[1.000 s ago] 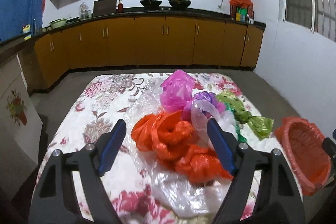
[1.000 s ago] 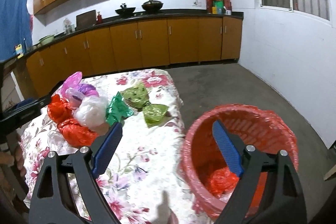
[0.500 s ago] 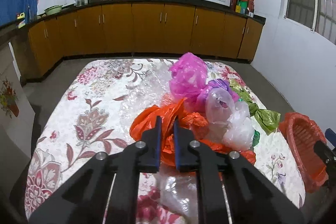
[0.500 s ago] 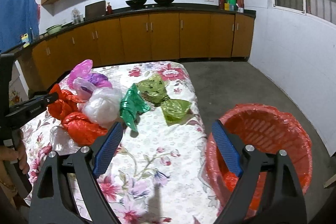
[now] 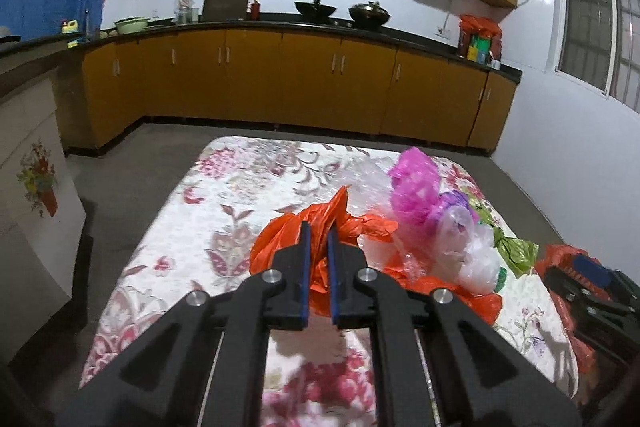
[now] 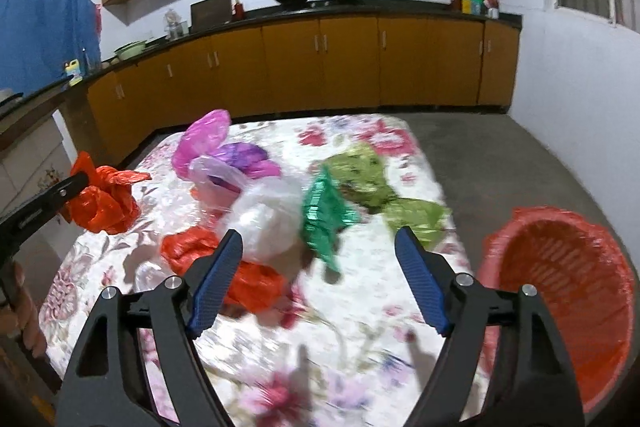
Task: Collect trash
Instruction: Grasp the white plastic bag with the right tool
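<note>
While pinched between the left gripper's (image 5: 318, 233) jaws, the orange bag (image 5: 276, 241) hangs.

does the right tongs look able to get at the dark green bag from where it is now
Probably yes. The right tongs stand open and empty, their jaws having just narrowed a little, and the dark green bag lies just ahead between them on the table, nothing covering it.

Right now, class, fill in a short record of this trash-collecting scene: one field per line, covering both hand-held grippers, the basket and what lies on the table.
left hand-held gripper: shut on orange bag
right hand-held gripper: open, jaws just been closing, nothing between them
basket: red, beside table
table: floral cloth; pink, purple, white, green, orange bags
</note>
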`<state>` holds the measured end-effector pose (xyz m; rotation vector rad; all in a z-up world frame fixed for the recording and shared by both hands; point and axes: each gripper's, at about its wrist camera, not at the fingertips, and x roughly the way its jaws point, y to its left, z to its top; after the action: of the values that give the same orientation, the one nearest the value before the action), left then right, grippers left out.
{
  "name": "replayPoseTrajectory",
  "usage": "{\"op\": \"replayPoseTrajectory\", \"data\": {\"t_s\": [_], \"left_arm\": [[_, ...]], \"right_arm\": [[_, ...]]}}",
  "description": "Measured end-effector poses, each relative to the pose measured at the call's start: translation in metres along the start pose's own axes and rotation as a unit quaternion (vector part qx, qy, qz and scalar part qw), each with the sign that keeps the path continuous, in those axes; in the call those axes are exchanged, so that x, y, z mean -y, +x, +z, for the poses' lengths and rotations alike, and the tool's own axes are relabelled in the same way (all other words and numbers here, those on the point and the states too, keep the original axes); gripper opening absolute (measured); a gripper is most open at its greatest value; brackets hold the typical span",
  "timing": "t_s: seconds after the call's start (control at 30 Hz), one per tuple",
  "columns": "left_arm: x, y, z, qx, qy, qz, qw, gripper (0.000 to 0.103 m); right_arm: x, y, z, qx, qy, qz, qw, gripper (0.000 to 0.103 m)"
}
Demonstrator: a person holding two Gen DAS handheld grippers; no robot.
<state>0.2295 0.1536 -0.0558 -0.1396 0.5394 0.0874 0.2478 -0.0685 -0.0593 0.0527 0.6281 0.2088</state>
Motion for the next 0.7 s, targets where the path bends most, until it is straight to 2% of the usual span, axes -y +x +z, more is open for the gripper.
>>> {"op": "replayPoseTrajectory", "data": {"t_s": [0.13, 0.33, 0.4, 0.47, 0.53, 0.6, 0.7], "left_arm": [[-0.015, -0.006, 0.002, 0.003, -0.012, 0.01, 0.9999, 0.009], [-0.028, -0.01, 0.003, 0.001, -0.023, 0.019, 0.9995, 0.009], [-0.029, -0.01, 0.003, 0.0, -0.024, 0.019, 0.9995, 0.009], [-0.029, -0.01, 0.002, -0.002, -0.024, 0.018, 0.9995, 0.009], [-0.03, -0.011, 0.001, -0.002, -0.025, 0.016, 0.9996, 0.009], [-0.031, -0.01, 0.002, -0.003, -0.024, 0.014, 0.9996, 0.009], [-0.031, -0.009, 0.001, -0.006, -0.023, 0.012, 0.9996, 0.009]], "right_arm": [[-0.018, 0.025, 0.005, -0.022, 0.002, 0.016, 1.0, 0.071], [-0.035, 0.056, 0.008, -0.05, -0.002, 0.006, 0.999, 0.07], [-0.037, 0.064, 0.007, -0.062, 0.001, 0.005, 0.998, 0.063], [-0.037, 0.07, 0.005, -0.074, 0.002, 0.01, 0.997, 0.042], [-0.035, 0.073, 0.001, -0.084, 0.008, 0.019, 0.996, 0.033], [-0.031, 0.071, -0.002, -0.083, 0.013, 0.023, 0.996, 0.028], [-0.029, 0.063, -0.002, -0.076, 0.018, 0.031, 0.996, 0.026]]}}
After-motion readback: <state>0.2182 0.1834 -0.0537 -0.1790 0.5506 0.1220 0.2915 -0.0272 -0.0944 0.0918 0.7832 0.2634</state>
